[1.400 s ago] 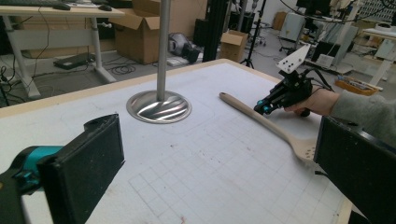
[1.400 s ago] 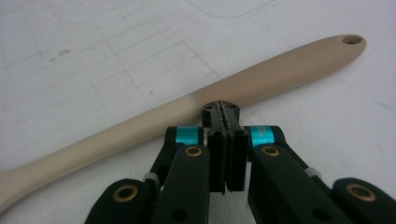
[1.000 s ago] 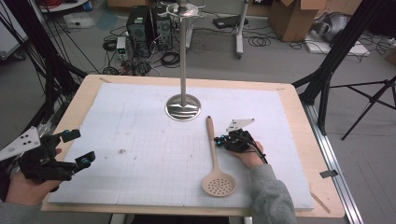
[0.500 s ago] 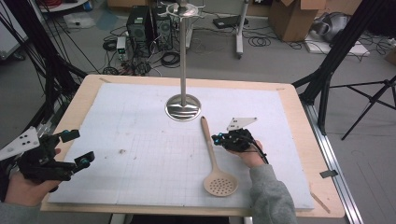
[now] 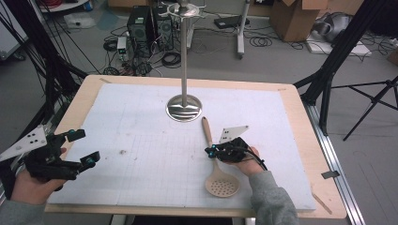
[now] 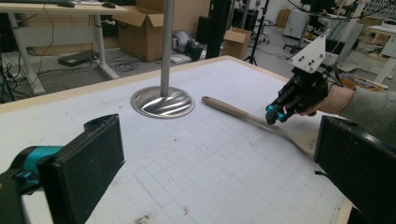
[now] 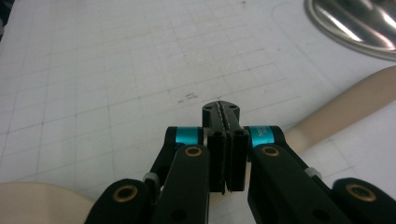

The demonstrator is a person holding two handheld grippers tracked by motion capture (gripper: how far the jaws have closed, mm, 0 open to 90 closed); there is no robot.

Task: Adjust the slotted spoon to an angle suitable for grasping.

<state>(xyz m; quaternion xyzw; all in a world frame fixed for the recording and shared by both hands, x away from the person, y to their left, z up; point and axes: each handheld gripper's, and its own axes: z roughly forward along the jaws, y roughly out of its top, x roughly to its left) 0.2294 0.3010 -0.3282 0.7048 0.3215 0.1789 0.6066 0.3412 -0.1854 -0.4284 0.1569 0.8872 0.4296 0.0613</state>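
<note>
A beige slotted spoon (image 5: 207, 132) lies on the white mat, its handle pointing at the metal stand's round base (image 5: 184, 111) and its perforated head (image 5: 222, 185) toward the front edge. My right gripper (image 5: 209, 150) hovers right over the handle's lower part. In the right gripper view the jaws (image 7: 221, 109) are shut pad to pad with nothing between them, and the spoon handle (image 7: 345, 102) passes underneath. My left gripper (image 5: 83, 146) stays at the table's front left with its jaws wide open and empty, and its own view looks between them (image 6: 219, 163) toward the spoon (image 6: 238, 114).
The stand's thin pole (image 5: 184, 56) rises from the base at the mat's far middle. The wooden table edge (image 5: 324, 154) frames the mat. Cables, computer cases and cardboard boxes are on the floor beyond the table.
My right gripper has slid left, from beside the spoon to over its handle. The handle's far tip has swung slightly left. The left gripper has stayed put.
</note>
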